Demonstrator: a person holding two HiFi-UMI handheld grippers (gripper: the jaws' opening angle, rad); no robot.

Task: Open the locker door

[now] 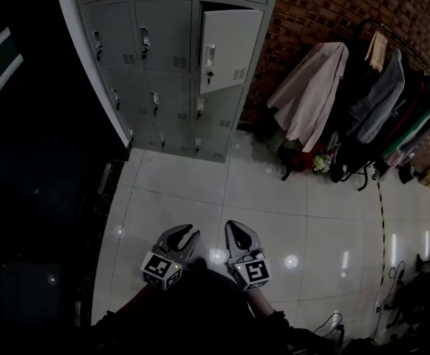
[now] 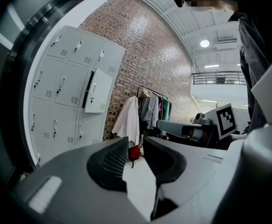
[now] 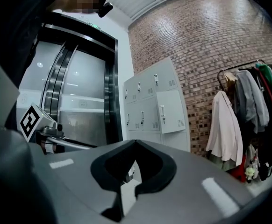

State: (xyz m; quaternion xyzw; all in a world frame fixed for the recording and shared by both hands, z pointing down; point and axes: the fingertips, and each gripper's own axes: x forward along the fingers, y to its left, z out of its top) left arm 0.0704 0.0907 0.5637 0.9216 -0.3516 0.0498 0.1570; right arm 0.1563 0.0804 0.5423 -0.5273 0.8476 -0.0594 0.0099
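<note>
A grey bank of lockers [image 1: 156, 87] stands against the brick wall, some way ahead of me. One door [image 1: 230, 49] in its right column hangs ajar, swung outward; this door [image 2: 97, 91] shows in the left gripper view and again [image 3: 172, 112] in the right gripper view. Both grippers are held low over the tiled floor, far from the lockers. My left gripper [image 1: 188, 231] [image 2: 135, 139] is open with a narrow gap and nothing in it. Beside it, my right gripper [image 1: 233, 225] [image 3: 135, 140] is shut and empty.
A clothes rack [image 1: 363, 102] with several coats stands to the right of the lockers along the brick wall [image 1: 311, 13]. Metal lift doors [image 3: 80, 106] lie left of the lockers. Glossy floor tiles [image 1: 274, 191] stretch between me and the lockers. Cables [image 1: 333, 322] lie at the lower right.
</note>
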